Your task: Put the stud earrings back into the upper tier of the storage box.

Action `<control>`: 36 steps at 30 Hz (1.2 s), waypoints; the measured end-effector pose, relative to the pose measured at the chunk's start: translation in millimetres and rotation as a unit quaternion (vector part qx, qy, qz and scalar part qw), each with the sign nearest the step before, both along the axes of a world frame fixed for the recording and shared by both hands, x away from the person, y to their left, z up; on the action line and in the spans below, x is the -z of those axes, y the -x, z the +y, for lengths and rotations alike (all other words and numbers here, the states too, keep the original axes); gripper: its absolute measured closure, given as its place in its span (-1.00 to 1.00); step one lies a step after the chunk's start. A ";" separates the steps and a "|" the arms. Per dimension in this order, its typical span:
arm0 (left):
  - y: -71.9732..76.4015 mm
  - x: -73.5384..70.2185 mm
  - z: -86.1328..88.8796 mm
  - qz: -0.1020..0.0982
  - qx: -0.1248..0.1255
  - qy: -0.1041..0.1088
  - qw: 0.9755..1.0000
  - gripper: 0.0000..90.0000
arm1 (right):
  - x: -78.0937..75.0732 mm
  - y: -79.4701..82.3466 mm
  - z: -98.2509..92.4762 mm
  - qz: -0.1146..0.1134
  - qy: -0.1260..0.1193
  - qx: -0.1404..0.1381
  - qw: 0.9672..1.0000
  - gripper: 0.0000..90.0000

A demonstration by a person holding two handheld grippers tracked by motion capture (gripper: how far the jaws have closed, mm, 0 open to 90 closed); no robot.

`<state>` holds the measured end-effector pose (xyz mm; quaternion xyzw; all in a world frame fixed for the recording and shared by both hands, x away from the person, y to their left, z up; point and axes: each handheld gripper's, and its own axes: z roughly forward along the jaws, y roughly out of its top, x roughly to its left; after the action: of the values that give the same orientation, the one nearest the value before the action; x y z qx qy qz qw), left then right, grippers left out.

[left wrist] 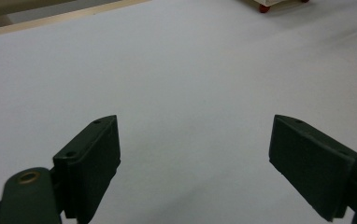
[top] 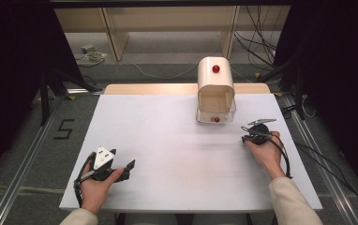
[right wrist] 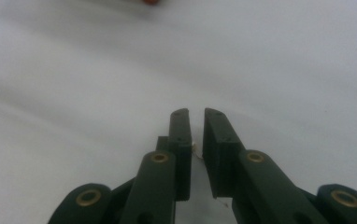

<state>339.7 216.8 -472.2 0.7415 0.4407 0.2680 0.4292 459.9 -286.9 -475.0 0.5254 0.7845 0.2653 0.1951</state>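
Observation:
No task is named. My left gripper (top: 121,161) rests at the near left of the white table (top: 167,136), held in a hand. In the left gripper view its jaws (left wrist: 195,140) stand wide apart over bare tabletop, open, with nothing between them. My right gripper (top: 245,138) lies at the right of the table, pointing left, just in front of a cream box (top: 216,79). In the right gripper view its jaws (right wrist: 196,114) show only a narrow gap and hold nothing.
The cream box has a rounded top with a red knob (top: 216,69), an open front, and a clear drawer with a second red knob (top: 216,119). It stands at the table's far edge. Cables and shelving lie on the floor beyond.

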 end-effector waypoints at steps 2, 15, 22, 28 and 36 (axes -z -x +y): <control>0.0 0.0 0.1 0.000 0.000 0.000 1.000 -0.64 | 1.4 -0.5 0.4 0.002 0.002 -0.003 1.000 0.84; 0.2 -0.1 -0.4 -0.001 0.001 0.001 1.000 -0.64 | 2.3 -1.8 -1.2 0.013 -0.021 0.009 1.000 0.94; -0.1 -0.2 0.2 -0.001 0.002 0.000 1.000 -0.64 | 2.3 -1.5 -1.4 0.008 -0.026 0.016 1.000 0.94; -0.1 -0.1 0.2 -0.001 0.000 0.002 1.000 -0.64 | 0.1 -0.7 -1.4 -0.004 -0.029 0.017 0.999 0.95; 0.1 -0.4 0.4 -0.002 -0.001 0.002 1.000 -0.64 | -5.1 1.7 -2.1 -0.017 -0.038 0.022 0.999 0.95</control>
<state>339.6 217.2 -471.8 0.7398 0.4409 0.2686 0.4314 458.2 -288.9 -469.8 0.5452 0.7584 0.2998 0.1940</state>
